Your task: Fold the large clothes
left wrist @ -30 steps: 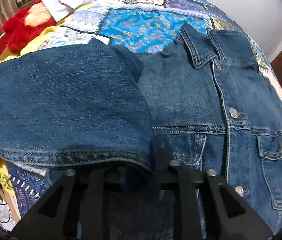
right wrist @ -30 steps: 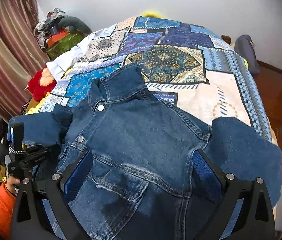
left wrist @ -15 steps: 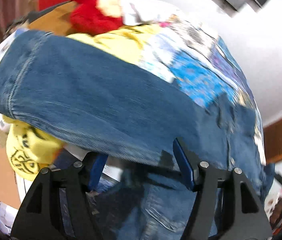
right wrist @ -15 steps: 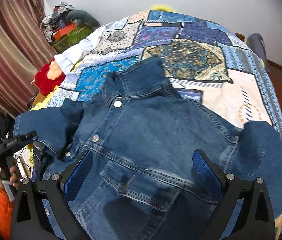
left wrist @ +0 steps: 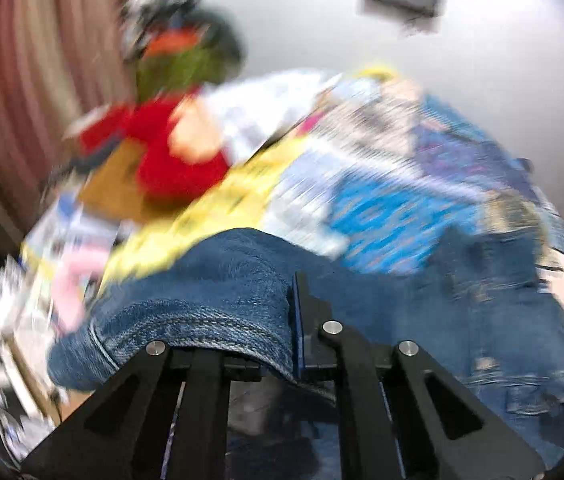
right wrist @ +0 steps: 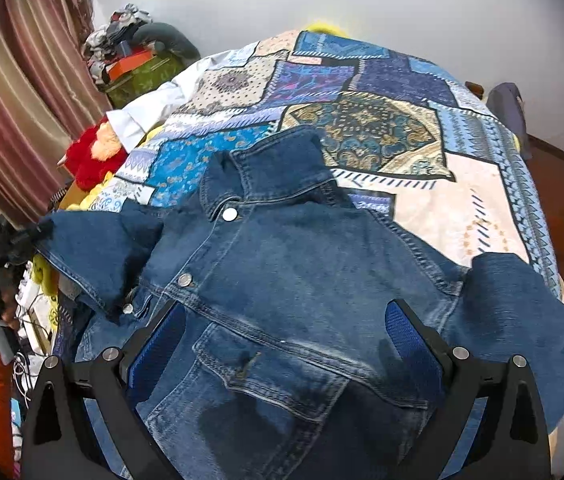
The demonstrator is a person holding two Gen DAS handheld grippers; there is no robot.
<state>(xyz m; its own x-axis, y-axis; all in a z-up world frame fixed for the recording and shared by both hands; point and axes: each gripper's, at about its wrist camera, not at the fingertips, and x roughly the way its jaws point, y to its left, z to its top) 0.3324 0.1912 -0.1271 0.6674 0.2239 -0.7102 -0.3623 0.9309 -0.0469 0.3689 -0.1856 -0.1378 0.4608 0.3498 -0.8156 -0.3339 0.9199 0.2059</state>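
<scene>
A blue denim jacket point(right wrist: 282, 280) lies face up on the patchwork bedspread point(right wrist: 362, 92), collar toward the far wall. My left gripper point(left wrist: 290, 320) is shut on the cuff of the jacket's left sleeve point(left wrist: 210, 304) and holds it lifted at the bed's left edge; it also shows in the right wrist view point(right wrist: 22, 236), pinching the sleeve end point(right wrist: 94, 256). My right gripper point(right wrist: 286, 344) is open and empty, hovering above the chest pocket. The right sleeve point(right wrist: 514, 316) lies folded at the bed's right edge.
A red plush toy point(right wrist: 90, 156) and a white cloth point(right wrist: 154, 108) lie at the bed's left side. A pile of clutter point(right wrist: 134, 52) stands by the striped curtain point(right wrist: 14, 92). A dark chair point(right wrist: 506, 108) stands at the far right.
My left gripper has closed on the sleeve cuff and swung up and left with it; its view is blurred by motion. My right gripper has drifted slightly forward over the jacket, still open.
</scene>
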